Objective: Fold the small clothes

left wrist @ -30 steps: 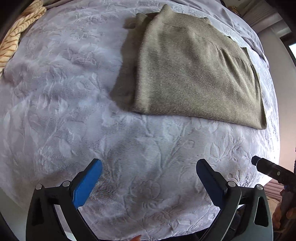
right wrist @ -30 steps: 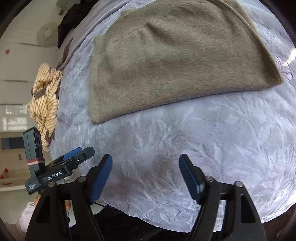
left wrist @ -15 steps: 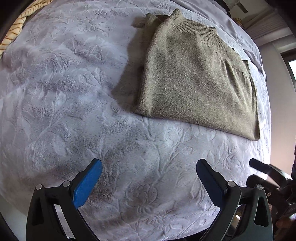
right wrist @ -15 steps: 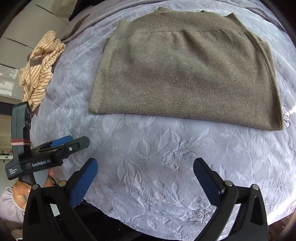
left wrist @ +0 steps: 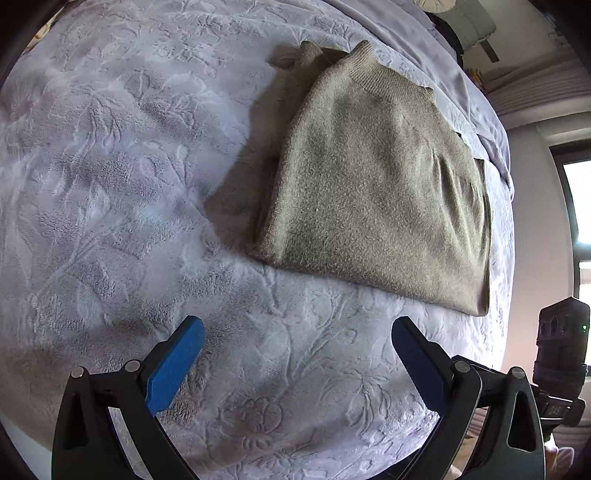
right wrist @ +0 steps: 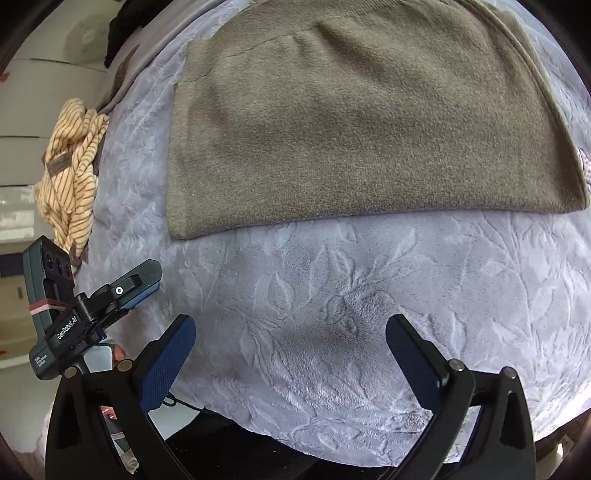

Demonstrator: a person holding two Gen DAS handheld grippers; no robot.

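A folded olive-brown knit sweater [left wrist: 376,192] lies flat on a lavender embossed blanket [left wrist: 122,177]; it also fills the upper part of the right wrist view [right wrist: 362,122]. My left gripper [left wrist: 297,332] is open and empty, hovering over the blanket short of the sweater's near edge. My right gripper [right wrist: 290,328] is open and empty, over the blanket below the sweater's folded edge. The left gripper also shows in the right wrist view [right wrist: 110,295] at lower left.
A crumpled yellow striped garment [right wrist: 74,170] lies at the blanket's left edge. Dark clothing [right wrist: 122,22] sits at the far top left. The right gripper's camera body [left wrist: 561,347] shows at the left wrist view's right edge, by a wall and window.
Both grippers stay open. The left view has swung right and closer to the sweater. The right view first pulled back, then moved in closer to the sweater's near edge.
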